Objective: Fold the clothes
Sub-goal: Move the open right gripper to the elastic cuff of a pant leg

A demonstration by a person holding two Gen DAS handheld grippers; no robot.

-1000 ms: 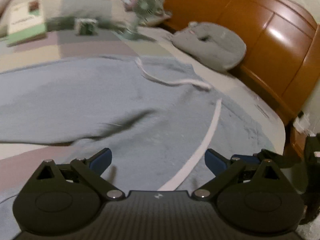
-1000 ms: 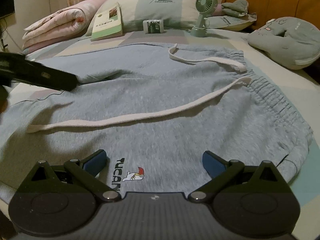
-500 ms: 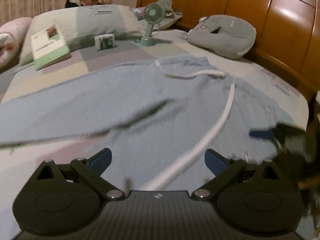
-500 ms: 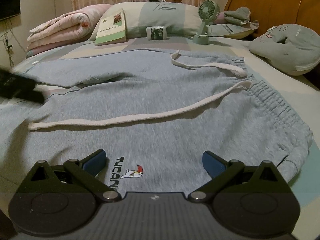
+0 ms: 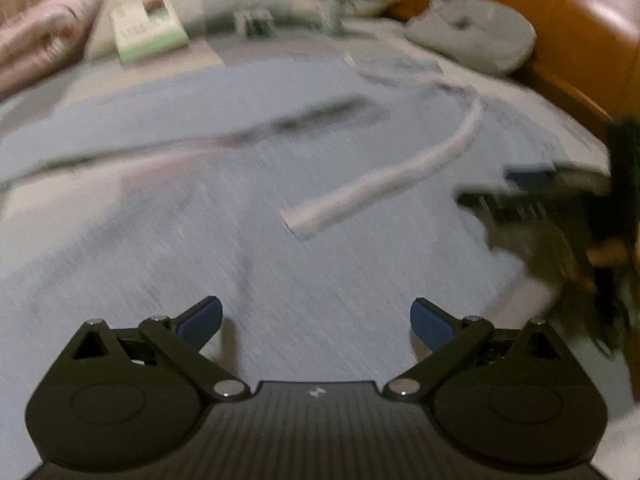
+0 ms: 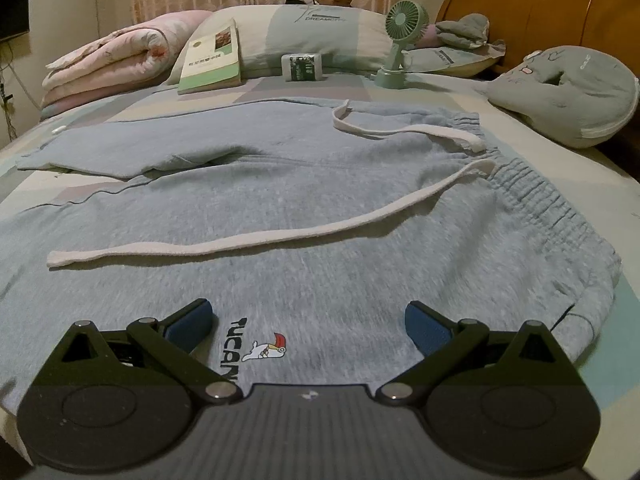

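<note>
Both wide open, nothing held: right hand-held gripper (image 6: 308, 326) w/ logo hem betw. its fingers, left hand-held gripper (image 5: 316, 322) over a leg. Grey sweatpants (image 6: 320, 208) lie flat on bed (image 6: 500, 120) ahead. Beyond, drawstring (image 6: 260, 240) loose: prob. pinch both layers at edge, clear of it.

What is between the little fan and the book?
A small box stands between the fan and the book, against the pillow, in the right wrist view.

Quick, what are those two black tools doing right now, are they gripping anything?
Left tool: open, holding nothing, above the light blue-grey sweatpants.
Right tool: open, holding nothing, above the same sweatpants.
</note>
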